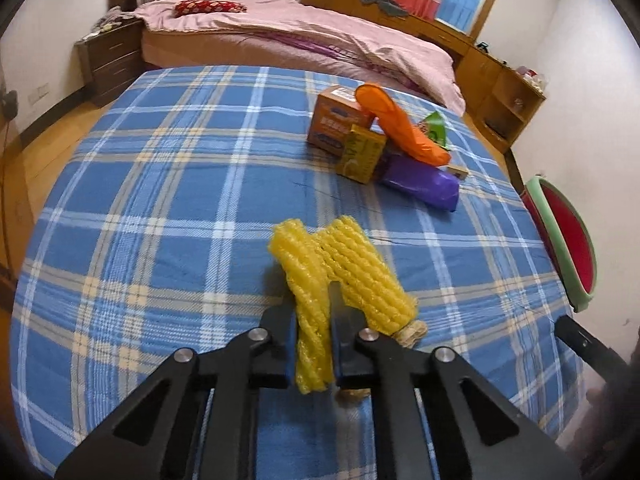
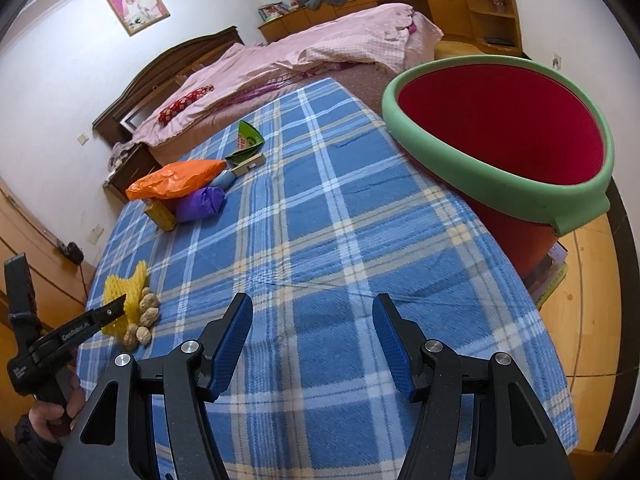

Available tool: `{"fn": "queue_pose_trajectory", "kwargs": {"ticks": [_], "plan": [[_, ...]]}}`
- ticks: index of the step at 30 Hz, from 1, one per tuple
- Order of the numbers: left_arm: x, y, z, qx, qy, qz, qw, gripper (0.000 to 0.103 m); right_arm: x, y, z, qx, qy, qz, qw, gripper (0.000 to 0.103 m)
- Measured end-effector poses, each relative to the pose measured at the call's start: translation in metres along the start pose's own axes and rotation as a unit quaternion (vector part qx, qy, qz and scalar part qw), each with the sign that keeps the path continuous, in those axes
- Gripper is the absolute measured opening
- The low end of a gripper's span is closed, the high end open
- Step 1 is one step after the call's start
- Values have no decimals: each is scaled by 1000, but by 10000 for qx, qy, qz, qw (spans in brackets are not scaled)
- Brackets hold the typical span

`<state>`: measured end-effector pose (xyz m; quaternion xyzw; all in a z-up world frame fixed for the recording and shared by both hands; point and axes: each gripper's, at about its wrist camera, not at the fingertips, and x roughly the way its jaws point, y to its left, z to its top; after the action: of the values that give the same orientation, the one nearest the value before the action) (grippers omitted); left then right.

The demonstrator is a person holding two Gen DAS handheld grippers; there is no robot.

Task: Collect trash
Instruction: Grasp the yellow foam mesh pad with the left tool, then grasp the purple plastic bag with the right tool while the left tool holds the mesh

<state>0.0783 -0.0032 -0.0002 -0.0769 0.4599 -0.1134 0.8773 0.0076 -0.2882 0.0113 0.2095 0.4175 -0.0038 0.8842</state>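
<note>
Left claw (image 1: 312, 312) clamped on yellow foam net (image 1: 320, 280), peanuts (image 2: 144, 320) just beside it. Right claw (image 2: 312, 344) wide, empty, over table (image 2: 320, 240); bin (image 2: 500, 140) ahead to its right.

Nuts (image 1: 408, 334) mostly hidden behind the yellow foam net (image 1: 320, 280) and black fingers (image 1: 348, 320). Bin (image 1: 568, 240) cut off by the picture's edge. Writing on the boxes (image 1: 340, 120) too blurry to read. Small blue thing (image 2: 226, 179) half hidden under the orange bag (image 2: 176, 178).
</note>
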Motion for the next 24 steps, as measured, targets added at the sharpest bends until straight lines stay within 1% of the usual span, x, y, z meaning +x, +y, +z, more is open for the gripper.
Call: {"fn": "queue_pose_trajectory", "kwargs": {"ticks": [2, 4, 9, 14, 18, 24], "plan": [[-3, 0, 4, -13, -40, -200, 9998, 11, 2, 5, 5, -86, 11, 0, 10000, 64], [-8, 0, 13, -3, -186, -248, 9995, 11, 2, 12, 10, -220, -37, -5, 9998, 64], [-18, 6, 40, 5, -550, -218, 9982, 11, 10, 33, 20, -544, -71, -29, 9985, 64], [-17, 14, 63, 26, -923, 1, 9957, 11, 24, 50, 30, -791, -23, -20, 9969, 64], [-3, 21, 72, -75, -931, 88, 9956, 11, 41, 61, 45, -875, -24, 55, 9961, 64], [15, 24, 65, -67, -848, 210, 9962, 11, 72, 82, 62, -1069, 85, 206, 9940, 64]]}}
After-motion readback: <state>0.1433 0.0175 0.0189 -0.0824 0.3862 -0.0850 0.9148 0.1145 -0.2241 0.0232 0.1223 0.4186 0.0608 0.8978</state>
